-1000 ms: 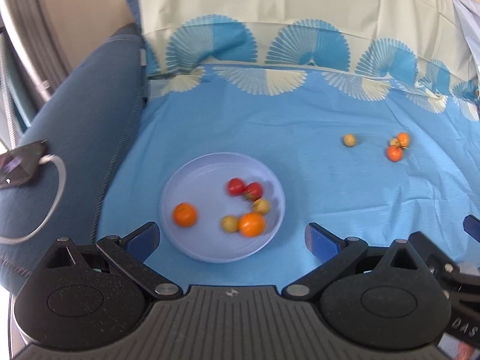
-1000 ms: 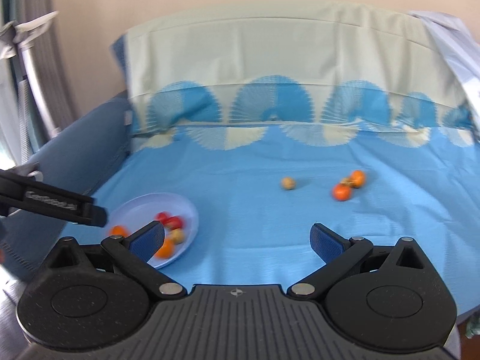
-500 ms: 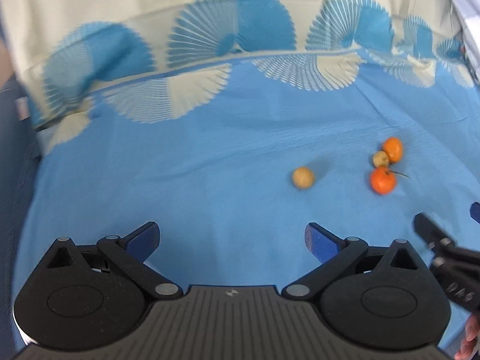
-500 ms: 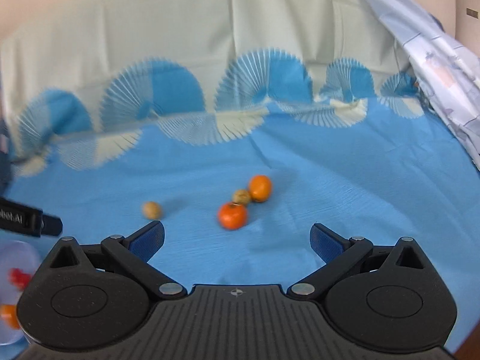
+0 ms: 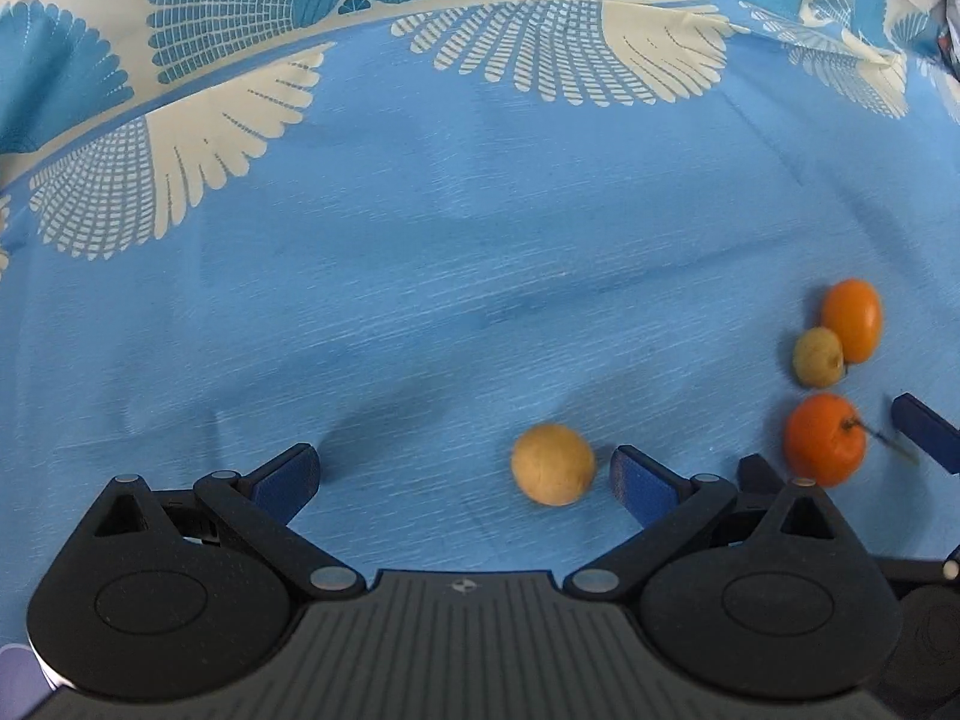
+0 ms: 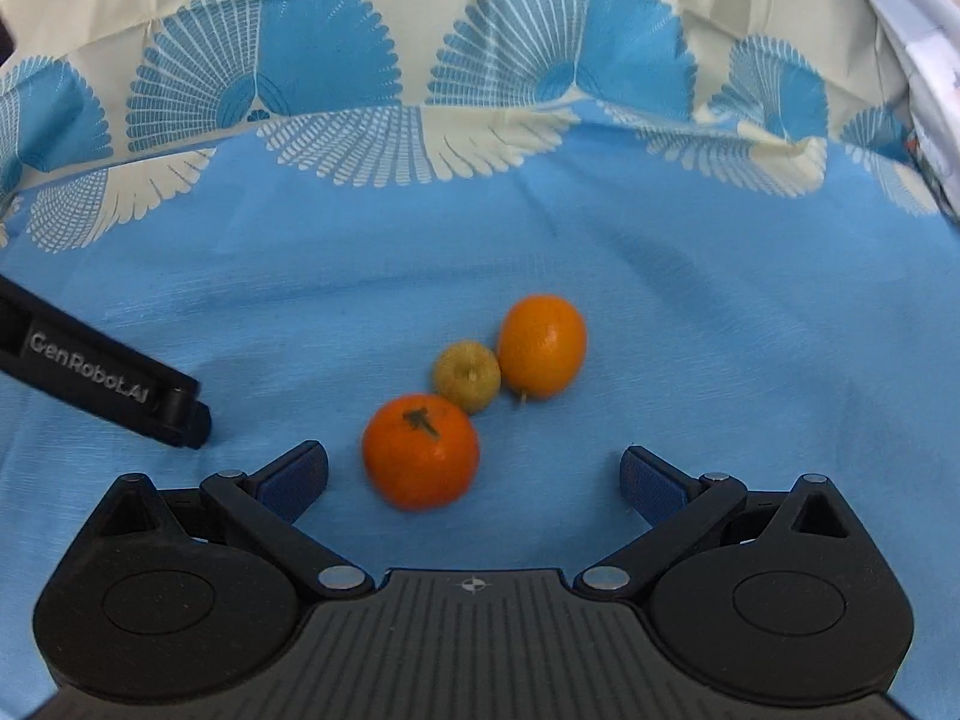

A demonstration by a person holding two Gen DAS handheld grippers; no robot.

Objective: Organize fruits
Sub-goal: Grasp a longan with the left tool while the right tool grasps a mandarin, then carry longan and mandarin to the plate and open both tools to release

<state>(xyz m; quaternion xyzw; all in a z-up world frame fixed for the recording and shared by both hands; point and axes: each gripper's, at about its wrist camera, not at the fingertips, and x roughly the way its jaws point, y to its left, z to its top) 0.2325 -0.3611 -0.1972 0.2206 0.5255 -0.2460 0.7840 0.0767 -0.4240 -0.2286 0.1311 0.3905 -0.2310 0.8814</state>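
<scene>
The tan round fruit (image 5: 552, 464) lies on the blue cloth (image 5: 480, 276) just ahead of my left gripper (image 5: 463, 474), close beside the inner face of that gripper's right fingertip (image 5: 637, 477) and well apart from its left one; I cannot tell whether fruit and pad touch. My left jaws stand wide apart and hold nothing. Off to the right in that same view sit three more fruits in a loose cluster: the stemmed orange fruit (image 5: 825, 439) nearest, a small yellow-green fruit (image 5: 818, 356) just beyond it, and a second orange fruit (image 5: 852, 320) farthest, touching the yellow-green one. From my right wrist camera the same cluster is straight ahead: the stemmed orange fruit (image 6: 420, 459) lies on the cloth between my spread fingers, nearer the left fingertip (image 6: 295, 477) than the right, with the yellow-green fruit (image 6: 467, 377) just behind it and the other orange fruit (image 6: 542, 345) behind and to the right of that, the two far ones pressed together. My right gripper (image 6: 474, 476) is also opened wide and grips nothing. A black finger of the left gripper, lettered GenRobot.AI, reaches in from the left edge of the right view. Farther back, the cloth rises in a fold with a border of blue and cream fan shapes (image 6: 558, 66). A sliver of pale lilac shows in the near left corner of the left view, too little to identify.
</scene>
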